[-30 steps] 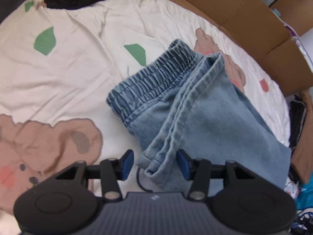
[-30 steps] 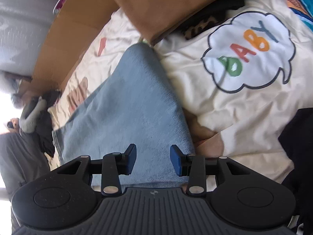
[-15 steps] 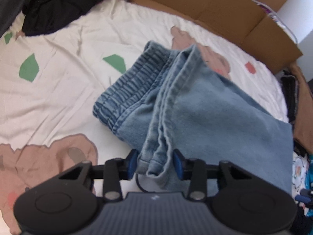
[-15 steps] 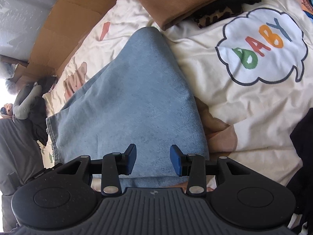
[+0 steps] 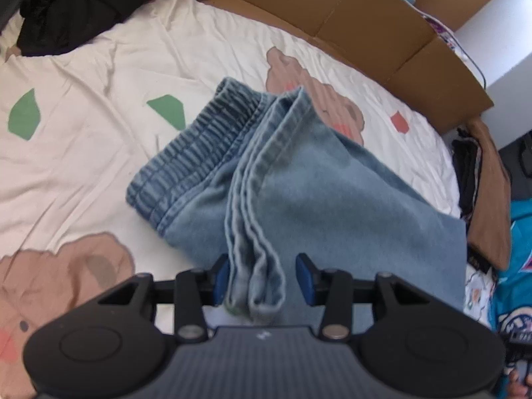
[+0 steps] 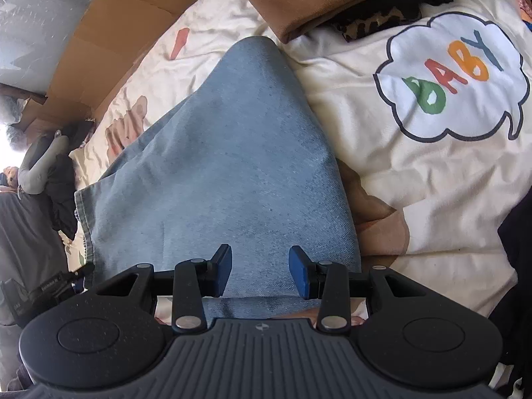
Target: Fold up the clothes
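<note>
We are mid-fold on the jeans [image 5: 332, 193]: left gripper [image 5: 262, 282] jaws opening around hems, right gripper [image 6: 260, 271] jaws part-open, empty; next, flatten them beside the waistband [image 5: 196, 153].

Light-blue denim pants [image 5: 332, 193] lie folded on the bed, hem edges bunched beside the elastic waistband [image 5: 196, 153]
</note>
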